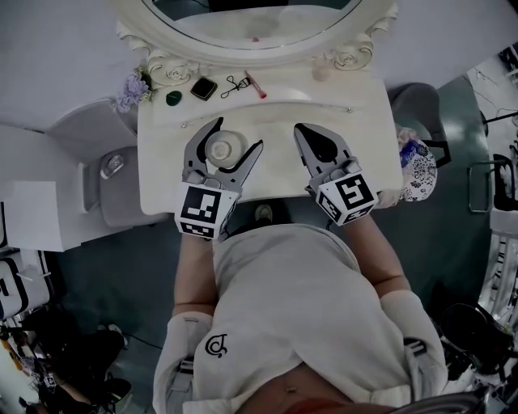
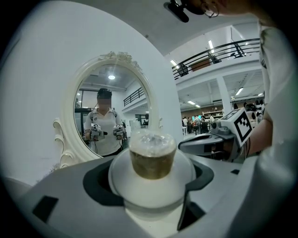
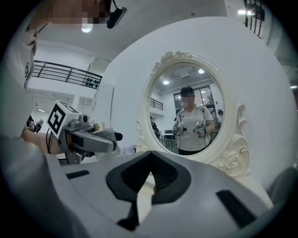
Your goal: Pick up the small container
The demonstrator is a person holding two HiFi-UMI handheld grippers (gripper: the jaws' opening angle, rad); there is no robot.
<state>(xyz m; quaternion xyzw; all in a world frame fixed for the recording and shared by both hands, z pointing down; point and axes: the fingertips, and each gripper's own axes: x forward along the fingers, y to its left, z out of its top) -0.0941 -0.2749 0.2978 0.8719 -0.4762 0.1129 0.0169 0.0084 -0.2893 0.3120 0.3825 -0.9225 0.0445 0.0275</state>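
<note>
The small container point(image 1: 220, 149) is a round white jar with a brownish cap under clear wrap point(image 2: 152, 160). It sits between the jaws of my left gripper point(image 1: 237, 136), and both jaws hug its white body. From the right gripper view the left gripper point(image 3: 88, 135) shows at the left with the container's gold cap point(image 3: 98, 126) at its tips. I cannot tell whether the jar still touches the white vanity table point(image 1: 162, 194). My right gripper point(image 1: 301, 129) hovers over the table to the right, shut and empty point(image 3: 150, 155).
An oval mirror point(image 1: 251, 24) in an ornate white frame stands at the table's back. Below it lie a green pot point(image 1: 173, 98), a black compact point(image 1: 204, 87), an eyelash curler point(image 1: 236, 84) and a pink stick point(image 1: 256, 84). Lavender flowers point(image 1: 129, 89) sit at the back left corner.
</note>
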